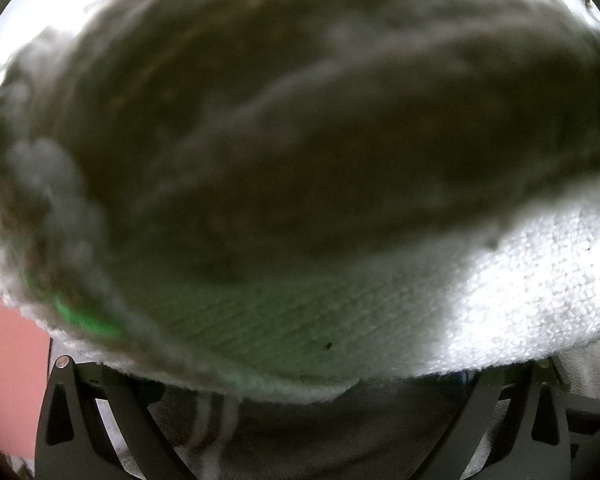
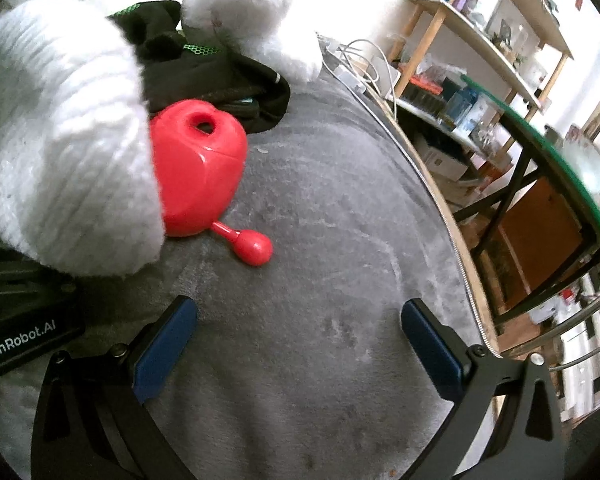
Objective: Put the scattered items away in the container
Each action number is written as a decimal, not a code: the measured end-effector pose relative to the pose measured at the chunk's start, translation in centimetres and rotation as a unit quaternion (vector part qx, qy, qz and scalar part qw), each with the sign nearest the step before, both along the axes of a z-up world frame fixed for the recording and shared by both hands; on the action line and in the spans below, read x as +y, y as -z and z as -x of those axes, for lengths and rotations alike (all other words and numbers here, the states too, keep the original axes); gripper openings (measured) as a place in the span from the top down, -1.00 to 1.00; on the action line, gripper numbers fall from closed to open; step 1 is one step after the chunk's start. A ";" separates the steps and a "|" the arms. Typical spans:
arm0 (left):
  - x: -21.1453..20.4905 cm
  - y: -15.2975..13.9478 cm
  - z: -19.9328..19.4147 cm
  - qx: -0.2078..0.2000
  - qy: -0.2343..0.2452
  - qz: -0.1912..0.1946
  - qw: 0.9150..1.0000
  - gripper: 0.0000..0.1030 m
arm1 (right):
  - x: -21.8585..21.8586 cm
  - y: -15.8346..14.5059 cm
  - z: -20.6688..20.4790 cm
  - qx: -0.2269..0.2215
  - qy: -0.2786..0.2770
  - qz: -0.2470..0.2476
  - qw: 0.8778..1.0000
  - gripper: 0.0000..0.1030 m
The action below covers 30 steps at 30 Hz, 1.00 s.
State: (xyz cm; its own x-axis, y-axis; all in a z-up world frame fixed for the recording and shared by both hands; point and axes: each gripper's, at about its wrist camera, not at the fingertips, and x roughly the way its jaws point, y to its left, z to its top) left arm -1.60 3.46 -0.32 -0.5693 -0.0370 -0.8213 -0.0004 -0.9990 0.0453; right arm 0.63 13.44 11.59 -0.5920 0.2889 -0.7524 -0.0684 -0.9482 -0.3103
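Right gripper (image 2: pixel 300 344) fingers spread wide, empty, over grey blanket (image 2: pixel 320 280); red toy (image 2: pixel 200 176) upper left. Left gripper (image 1: pixel 300 380) smothered by white sock (image 1: pixel 500 300), grip unclear.

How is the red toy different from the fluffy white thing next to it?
The red toy looks smooth, shiny and hard, while the white knitted thing looks soft and fuzzy with ribbed rows. The red toy has a round hole on top and a small knob sticking out; the white knitted thing shows neither. The white knitted thing covers the red toy's left edge. Both are above the grey blanket.
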 end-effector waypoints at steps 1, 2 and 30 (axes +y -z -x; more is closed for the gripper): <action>0.1 0.0 0.0 0.000 0.000 0.000 1.000 -1.00 | 0.3 -0.1 0.1 -0.003 0.002 0.013 1.000 -0.99; 0.1 0.0 0.0 0.000 0.000 0.000 1.000 -1.00 | 0.8 -0.1 0.1 -0.007 0.004 0.032 0.999 -0.99; 1.7 0.1 0.6 0.001 -0.002 -0.002 1.000 -1.00 | 3.7 -2.3 0.1 -0.111 -0.077 0.155 0.979 -0.99</action>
